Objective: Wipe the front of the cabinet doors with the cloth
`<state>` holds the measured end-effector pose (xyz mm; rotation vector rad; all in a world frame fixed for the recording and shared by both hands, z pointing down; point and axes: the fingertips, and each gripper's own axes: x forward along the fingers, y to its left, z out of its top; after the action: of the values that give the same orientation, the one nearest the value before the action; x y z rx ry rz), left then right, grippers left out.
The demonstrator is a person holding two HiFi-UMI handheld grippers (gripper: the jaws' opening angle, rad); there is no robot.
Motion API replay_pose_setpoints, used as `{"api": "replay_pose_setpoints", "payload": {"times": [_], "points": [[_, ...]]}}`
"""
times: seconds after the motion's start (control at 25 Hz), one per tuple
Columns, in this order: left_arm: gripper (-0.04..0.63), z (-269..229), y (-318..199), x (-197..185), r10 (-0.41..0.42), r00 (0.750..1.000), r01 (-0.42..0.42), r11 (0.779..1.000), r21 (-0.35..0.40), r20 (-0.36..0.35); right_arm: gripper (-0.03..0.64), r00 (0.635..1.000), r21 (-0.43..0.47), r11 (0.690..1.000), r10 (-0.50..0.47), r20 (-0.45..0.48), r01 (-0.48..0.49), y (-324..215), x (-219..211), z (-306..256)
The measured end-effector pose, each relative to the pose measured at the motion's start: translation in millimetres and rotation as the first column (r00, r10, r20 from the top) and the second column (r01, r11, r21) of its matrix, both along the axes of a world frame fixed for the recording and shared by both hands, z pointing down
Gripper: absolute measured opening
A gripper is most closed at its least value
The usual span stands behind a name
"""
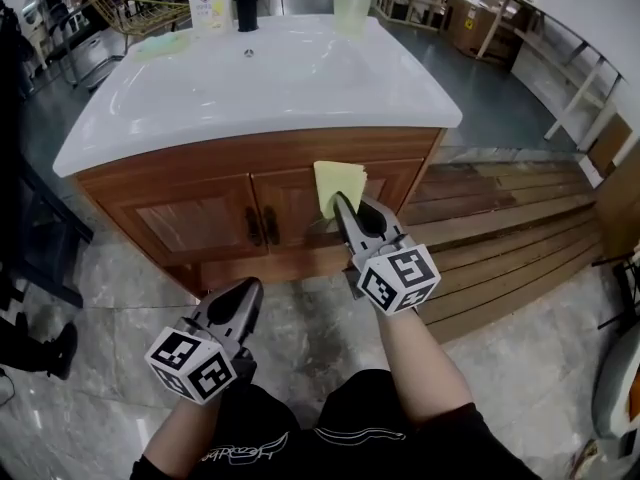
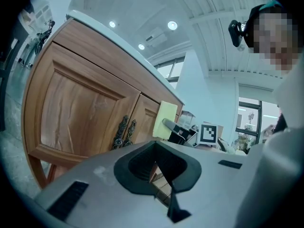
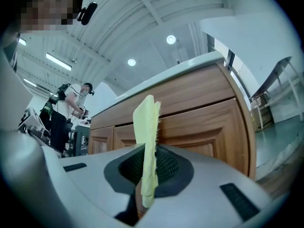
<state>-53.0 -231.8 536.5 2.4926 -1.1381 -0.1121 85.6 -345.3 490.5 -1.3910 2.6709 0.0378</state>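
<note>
The right hand-held gripper [image 1: 340,204] is clamped on a folded yellow cloth [image 1: 338,184], which stands up out of the jaws and lies against the upper part of the wooden cabinet's right door [image 1: 398,181], just right of the pair of dark door handles [image 1: 262,226]. The left hand-held gripper [image 1: 247,290] hangs lower, in front of the cabinet's base and apart from the left door [image 1: 190,225], its jaws together with nothing between them. On the white sink top [image 1: 270,83] above the cabinet stand a soap bottle [image 1: 211,3] and a pale green cup [image 1: 352,10].
</note>
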Motion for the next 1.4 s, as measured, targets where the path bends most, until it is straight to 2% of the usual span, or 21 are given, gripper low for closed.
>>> {"api": "replay_pose_setpoints", "payload": {"times": [0.56, 0.88, 1.0, 1.16, 1.4], "points": [[0.005, 7, 0, 31, 0.049, 0.999, -0.049, 0.999, -0.005, 0.014, 0.040, 0.979, -0.011, 0.979, 0.204, -0.015, -0.204, -7, 107, 1], [0.006, 13, 2, 39, 0.059, 0.998, -0.059, 0.998, -0.021, 0.018, 0.040, 0.950, -0.059, 0.952, 0.305, 0.063, -0.301, -11, 159, 9], [0.005, 15, 2, 42, 0.065, 0.998, -0.065, 0.998, -0.028, 0.011, 0.041, 0.945, -0.076, 0.945, 0.324, 0.053, -0.319, -11, 164, 15], [0.006, 19, 5, 45, 0.072, 0.997, -0.071, 0.997, -0.033, 0.016, 0.040, 0.951, -0.061, 0.951, 0.306, 0.049, -0.303, -1, 158, 13], [0.006, 24, 6, 42, 0.061, 0.998, -0.060, 0.997, -0.044, 0.010, 0.041, 0.975, 0.071, 0.973, 0.221, 0.002, -0.221, 36, 116, -12]]}}
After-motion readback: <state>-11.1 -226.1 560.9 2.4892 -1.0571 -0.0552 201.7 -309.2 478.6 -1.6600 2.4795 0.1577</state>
